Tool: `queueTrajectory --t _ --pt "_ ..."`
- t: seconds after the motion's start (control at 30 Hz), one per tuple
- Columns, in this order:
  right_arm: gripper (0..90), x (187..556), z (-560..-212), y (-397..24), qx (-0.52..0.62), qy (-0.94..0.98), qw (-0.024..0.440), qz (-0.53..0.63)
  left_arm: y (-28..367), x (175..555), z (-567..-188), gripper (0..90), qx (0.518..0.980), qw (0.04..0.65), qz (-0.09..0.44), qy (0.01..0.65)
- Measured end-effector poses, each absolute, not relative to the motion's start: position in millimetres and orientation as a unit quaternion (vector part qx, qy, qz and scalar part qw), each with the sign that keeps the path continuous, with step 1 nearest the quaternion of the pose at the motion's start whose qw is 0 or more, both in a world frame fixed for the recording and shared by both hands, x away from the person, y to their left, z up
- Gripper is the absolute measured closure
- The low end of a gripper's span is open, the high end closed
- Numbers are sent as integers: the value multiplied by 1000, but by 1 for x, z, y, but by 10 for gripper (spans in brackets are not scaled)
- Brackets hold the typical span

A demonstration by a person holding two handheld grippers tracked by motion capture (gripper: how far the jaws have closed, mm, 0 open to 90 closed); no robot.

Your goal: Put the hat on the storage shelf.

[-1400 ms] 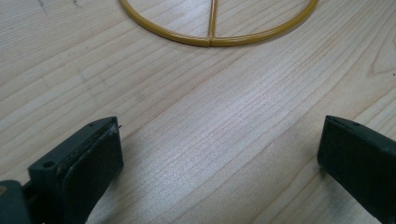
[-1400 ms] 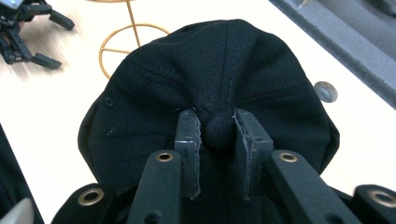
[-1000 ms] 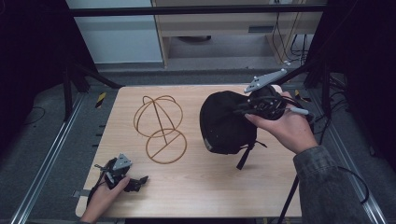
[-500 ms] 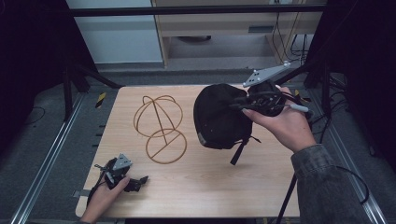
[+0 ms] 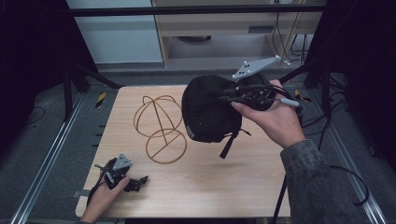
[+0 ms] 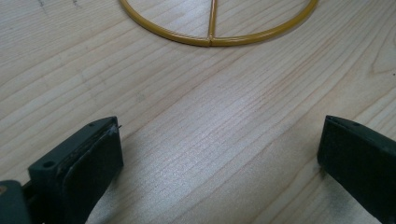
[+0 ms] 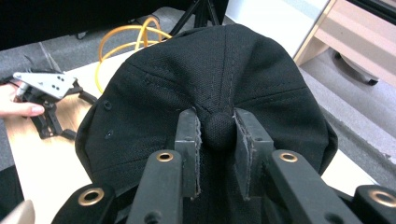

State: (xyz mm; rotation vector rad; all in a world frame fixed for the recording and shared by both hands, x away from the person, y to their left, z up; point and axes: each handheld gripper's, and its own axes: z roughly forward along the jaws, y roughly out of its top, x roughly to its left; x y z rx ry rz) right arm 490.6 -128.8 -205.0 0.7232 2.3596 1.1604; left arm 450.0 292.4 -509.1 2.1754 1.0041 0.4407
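Fingers of the right gripper (image 7: 218, 135), clamped on the top button of the black fabric baseball cap (image 5: 208, 109), have lifted it off the wooden counter (image 5: 219, 186) toward the yellow wire dome-shaped hat stand (image 5: 159, 126), while the left gripper (image 5: 122, 175) rests open.

From up high I can't make out the right gripper (image 5: 228, 99) tips; they're buried against the black cap (image 5: 208, 109). The cap covers part of the wire stand (image 5: 160, 127) behind it, and I can't tell whether the two touch. On the left gripper view, the stand's base ring (image 6: 212, 39) runs off the top edge. On the right gripper view, the cap hides most of the counter (image 7: 42, 154).
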Motion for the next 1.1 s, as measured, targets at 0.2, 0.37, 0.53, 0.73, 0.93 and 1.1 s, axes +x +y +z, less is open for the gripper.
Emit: queueTrajectory --t 0.2,0.37,0.53,0.73,0.93,1.1 --pt "732 495 -200 -112 252 848 209 418 292 450 -509 0 838 345 170 387" --pt "732 502 -198 -94 247 848 212 419 292 450 -509 0 838 345 169 386" --pt "731 509 -198 -75 241 850 208 419 292 450 -509 0 839 345 170 386" --pt "731 516 -195 -59 236 850 206 424 292 450 -509 0 839 345 170 386" --pt "731 523 -196 -47 235 851 204 423 292 450 -509 0 838 345 170 386" --pt "731 529 -195 -39 235 853 201 421 292 450 -509 0 838 345 170 387"
